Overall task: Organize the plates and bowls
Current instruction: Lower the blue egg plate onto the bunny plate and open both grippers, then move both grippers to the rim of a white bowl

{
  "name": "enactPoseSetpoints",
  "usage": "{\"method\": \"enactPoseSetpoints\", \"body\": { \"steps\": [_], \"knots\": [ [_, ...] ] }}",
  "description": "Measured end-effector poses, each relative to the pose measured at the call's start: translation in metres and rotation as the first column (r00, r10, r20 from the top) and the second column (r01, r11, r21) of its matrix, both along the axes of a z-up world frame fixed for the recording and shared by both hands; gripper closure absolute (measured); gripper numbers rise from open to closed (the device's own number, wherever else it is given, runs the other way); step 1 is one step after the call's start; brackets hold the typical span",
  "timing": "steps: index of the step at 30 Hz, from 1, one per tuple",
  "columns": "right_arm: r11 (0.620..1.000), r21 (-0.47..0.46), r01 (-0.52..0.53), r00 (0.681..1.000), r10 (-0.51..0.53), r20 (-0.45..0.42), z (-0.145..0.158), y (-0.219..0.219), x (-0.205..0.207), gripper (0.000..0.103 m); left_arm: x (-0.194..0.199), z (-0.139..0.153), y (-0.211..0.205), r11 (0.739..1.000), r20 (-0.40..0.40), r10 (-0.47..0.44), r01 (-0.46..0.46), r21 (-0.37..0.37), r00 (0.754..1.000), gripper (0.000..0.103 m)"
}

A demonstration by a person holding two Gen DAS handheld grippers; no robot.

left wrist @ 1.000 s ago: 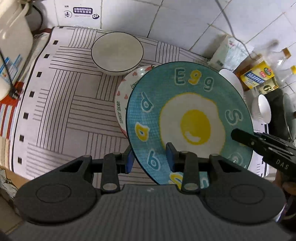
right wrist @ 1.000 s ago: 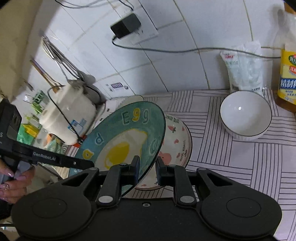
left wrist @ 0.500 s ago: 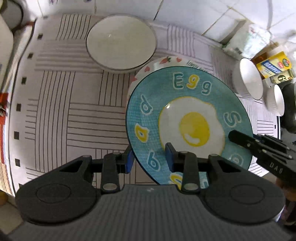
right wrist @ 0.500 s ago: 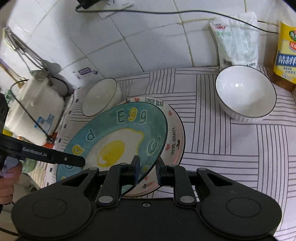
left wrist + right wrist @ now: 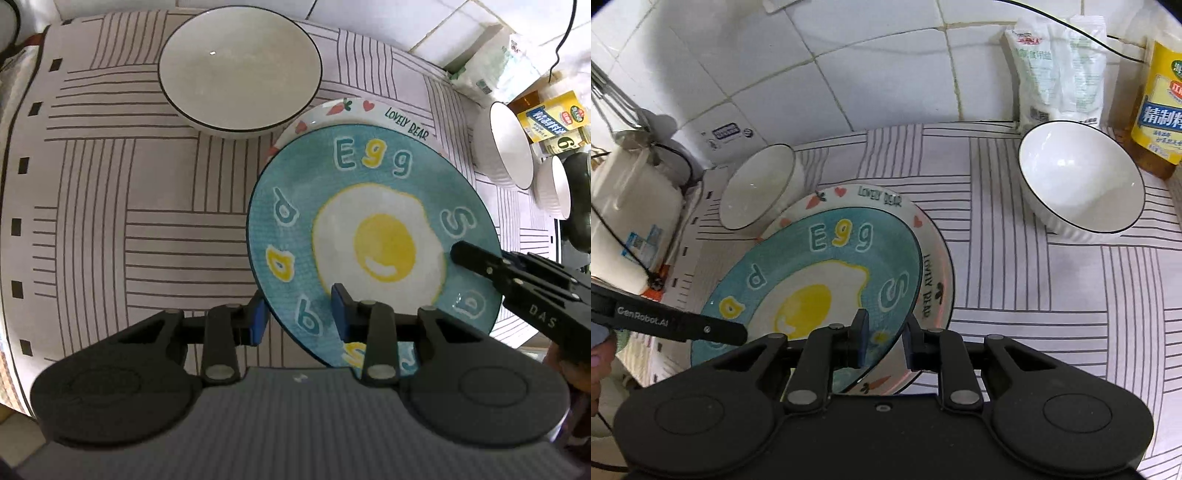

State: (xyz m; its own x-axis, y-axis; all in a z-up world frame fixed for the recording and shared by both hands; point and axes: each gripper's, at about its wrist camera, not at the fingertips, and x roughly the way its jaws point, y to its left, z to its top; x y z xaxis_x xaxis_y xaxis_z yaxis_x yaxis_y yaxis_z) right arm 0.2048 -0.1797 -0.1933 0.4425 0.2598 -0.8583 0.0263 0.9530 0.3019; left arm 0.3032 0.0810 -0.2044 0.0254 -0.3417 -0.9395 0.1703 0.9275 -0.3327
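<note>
A blue plate with a fried-egg picture (image 5: 373, 236) (image 5: 820, 280) is held by both grippers just above a white "Lovely Bear" plate (image 5: 369, 110) (image 5: 934, 258) on the striped cloth. My left gripper (image 5: 297, 319) is shut on the blue plate's near-left rim. My right gripper (image 5: 882, 343) is shut on its right rim. A white bowl with a dark rim (image 5: 240, 68) (image 5: 757, 186) stands behind the plates. A second white bowl (image 5: 1082, 177) (image 5: 509, 144) stands to the right.
A third white bowl (image 5: 557, 188) and a dark pan (image 5: 580, 199) sit at the far right. A white bag (image 5: 1060, 66) and a yellow oil bottle (image 5: 1163, 103) stand by the tiled wall. A white appliance with a cord (image 5: 631, 218) is at the left.
Both grippers have carried the blue plate down and forward, over the Lovely Bear plate. The tilt has lessened and the plate lies nearly level now.
</note>
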Motion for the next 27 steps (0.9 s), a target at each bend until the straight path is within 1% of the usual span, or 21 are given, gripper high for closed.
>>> {"method": "enactPoseSetpoints", "body": {
  "steps": [2, 4, 8, 11, 13, 16, 17, 20, 22, 23, 24, 27],
  "knots": [
    [0.999, -0.036, -0.009, 1.0, 0.008, -0.009, -0.002, 0.005, 0.0, 0.075, -0.001, -0.002, -0.004, 1.0, -0.001, -0.009, 0.009, 0.016, 1.0, 0.069],
    [0.998, -0.066, -0.021, 1.0, 0.02, -0.01, -0.002, 0.011, -0.001, 0.073, 0.0, -0.003, -0.004, 1.0, -0.024, -0.008, 0.009, 0.024, 1.0, 0.069],
    [0.991, -0.131, -0.041, 0.998, 0.036, -0.042, -0.002, 0.022, 0.003, 0.067, 0.003, -0.004, -0.01, 0.997, -0.049, -0.057, 0.06, 0.057, 0.997, 0.071],
    [0.966, -0.246, -0.073, 0.997, 0.065, -0.042, -0.004, 0.033, 0.004, 0.064, 0.0, -0.009, -0.025, 0.99, -0.055, -0.088, 0.094, 0.105, 0.995, 0.071],
    [0.946, -0.315, -0.073, 0.996, 0.056, -0.064, -0.009, 0.04, 0.006, 0.063, -0.002, -0.009, -0.035, 0.985, -0.048, -0.097, 0.102, 0.14, 0.994, 0.071],
    [0.942, -0.33, -0.06, 0.997, 0.039, -0.073, -0.014, 0.039, 0.007, 0.063, -0.006, -0.005, -0.043, 0.978, -0.003, -0.112, 0.111, 0.177, 0.994, 0.071],
    [0.939, -0.337, -0.065, 0.997, 0.045, -0.066, -0.015, 0.039, 0.006, 0.063, -0.007, -0.004, -0.044, 0.977, -0.001, -0.116, 0.114, 0.181, 0.993, 0.071],
    [0.924, -0.374, -0.081, 0.997, 0.077, -0.026, -0.017, 0.044, 0.002, 0.063, -0.009, -0.005, -0.044, 0.976, -0.03, -0.13, 0.134, 0.171, 0.991, 0.071],
    [0.911, -0.404, -0.08, 0.996, 0.09, 0.006, -0.021, 0.044, -0.001, 0.056, -0.009, -0.003, -0.044, 0.976, -0.036, -0.125, 0.129, 0.175, 0.992, 0.072],
    [0.907, -0.415, -0.067, 0.996, 0.084, 0.024, -0.021, 0.041, -0.003, 0.05, -0.01, -0.001, -0.045, 0.976, -0.03, -0.128, 0.131, 0.175, 0.991, 0.072],
    [0.909, -0.414, -0.047, 0.997, 0.069, 0.037, -0.02, 0.037, -0.005, 0.05, -0.011, 0.001, -0.046, 0.975, -0.027, -0.131, 0.134, 0.175, 0.991, 0.072],
    [0.934, -0.356, 0.027, 0.996, 0.003, 0.084, -0.009, 0.016, -0.014, 0.05, -0.015, 0.006, -0.053, 0.972, -0.024, -0.154, 0.156, 0.178, 0.988, 0.072]
  ]
}}
